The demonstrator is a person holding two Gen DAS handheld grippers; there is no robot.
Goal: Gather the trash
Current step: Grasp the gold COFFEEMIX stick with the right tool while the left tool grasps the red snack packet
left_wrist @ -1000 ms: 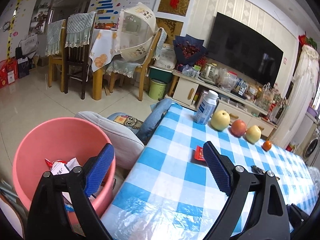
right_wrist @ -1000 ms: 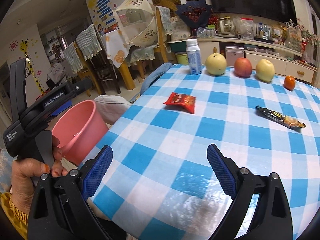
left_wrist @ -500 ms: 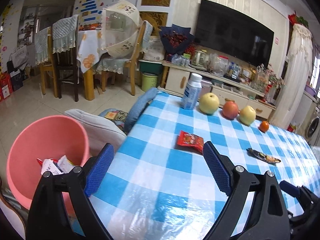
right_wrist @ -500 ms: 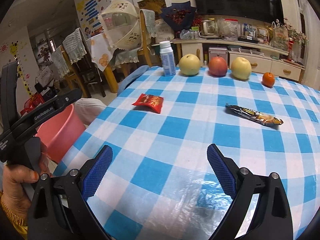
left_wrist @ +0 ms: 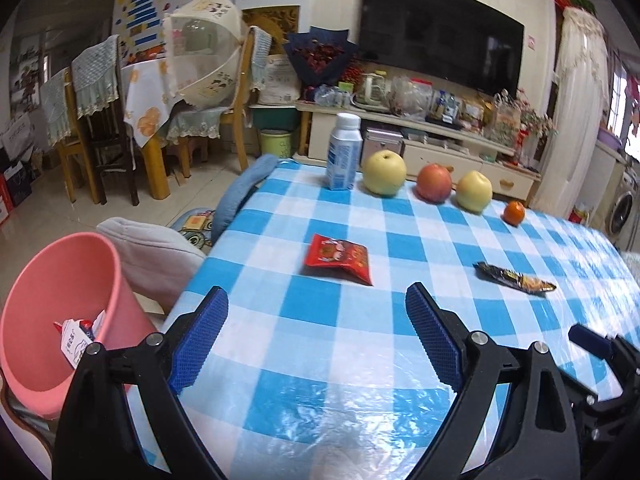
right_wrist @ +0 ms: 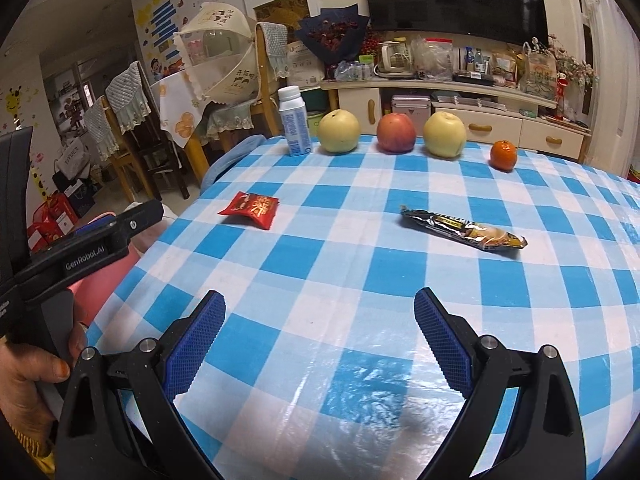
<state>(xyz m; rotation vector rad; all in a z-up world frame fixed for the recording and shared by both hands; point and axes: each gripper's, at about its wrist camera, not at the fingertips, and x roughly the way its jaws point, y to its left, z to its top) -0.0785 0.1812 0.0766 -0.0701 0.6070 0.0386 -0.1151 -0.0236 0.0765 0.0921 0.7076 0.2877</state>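
Observation:
A red snack packet (left_wrist: pixel 339 258) (right_wrist: pixel 250 209) lies on the blue-and-white checked tablecloth (left_wrist: pixel 360 360) (right_wrist: pixel 340 280). To its right lies a long dark wrapper (left_wrist: pixel 514 278) (right_wrist: pixel 464 229). A pink bin (left_wrist: pixel 60 312) with paper scraps inside stands on the floor left of the table. My left gripper (left_wrist: pixel 316 330) hovers open over the table's near edge, short of the red packet, nothing between its blue pads. My right gripper (right_wrist: pixel 318 334) is open too, empty, nearer than both wrappers. The left tool's body (right_wrist: pixel 72 248), held by a hand, shows at the left of the right wrist view.
A white bottle (left_wrist: pixel 343 152) (right_wrist: pixel 295 121), two yellow pears, a red apple (left_wrist: pixel 434 182) (right_wrist: pixel 396 133) and a small orange (left_wrist: pixel 514 213) (right_wrist: pixel 503 155) line the table's far edge. A grey cushion (left_wrist: pixel 152 256) sits beside the bin. Chairs, a dining table and a TV cabinet stand beyond.
Both grippers have swung right along the table. The bin slid toward the left edge of the left wrist view, and both wrappers came into fuller view. Jaws stayed open.

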